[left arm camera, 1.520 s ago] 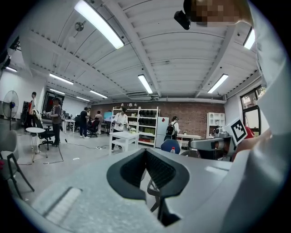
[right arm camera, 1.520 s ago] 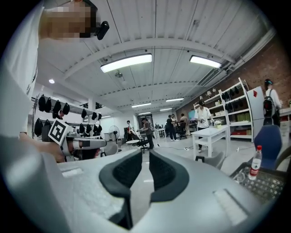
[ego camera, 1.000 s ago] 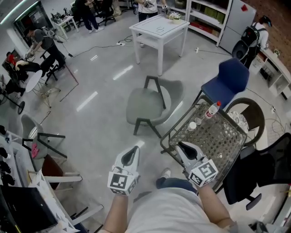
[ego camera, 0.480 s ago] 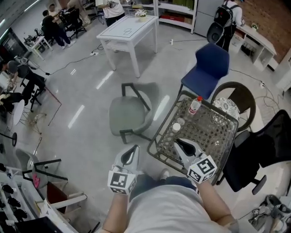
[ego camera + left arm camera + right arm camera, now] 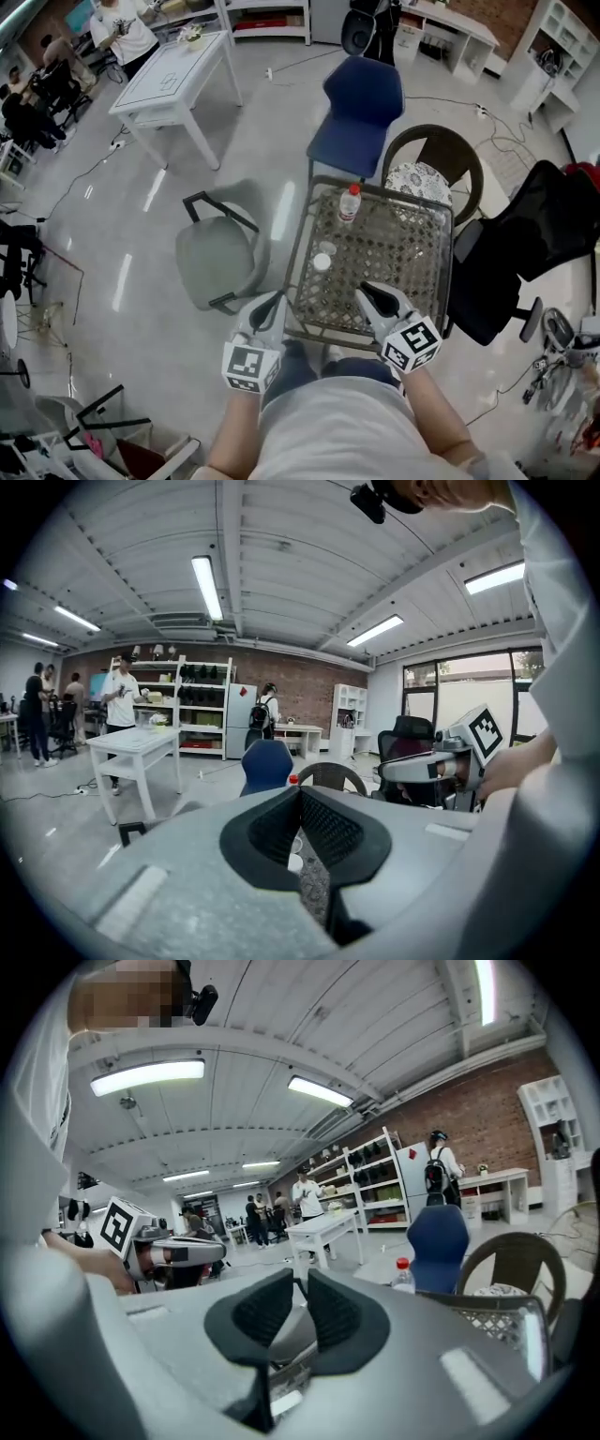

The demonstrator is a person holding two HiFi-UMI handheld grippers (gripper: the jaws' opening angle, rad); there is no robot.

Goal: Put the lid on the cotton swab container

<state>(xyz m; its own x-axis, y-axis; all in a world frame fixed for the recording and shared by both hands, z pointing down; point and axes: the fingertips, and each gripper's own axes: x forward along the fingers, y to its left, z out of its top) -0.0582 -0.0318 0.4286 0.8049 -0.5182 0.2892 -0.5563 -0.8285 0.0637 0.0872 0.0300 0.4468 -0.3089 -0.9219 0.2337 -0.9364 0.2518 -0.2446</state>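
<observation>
Below, the cotton swab container [image 5: 321,263] is seen near the left edge of the mesh bench [image 5: 405,255]. A small white piece [image 5: 327,248] lies just behind it, and a red-capped bottle [image 5: 349,202] stands farther back. A blue chair [image 5: 361,103] is set beyond the bench. The jaws of the left gripper [image 5: 277,300] are closed on nothing; those of the right gripper [image 5: 365,292] are held slightly apart, empty. Ceiling lights [image 5: 208,588] are shown by the gripper views only.

A: How is the room finished and lit?
B: A glossy grey floor [image 5: 141,234] is lit by fluorescent ceiling strips [image 5: 206,583]; white shelving [image 5: 202,705] is backed by a brick wall [image 5: 281,667].
A: Furniture?
B: A white table [image 5: 173,70], blue chair [image 5: 361,103], grey chair [image 5: 217,258] and black office chair [image 5: 553,225] are seen.
</observation>
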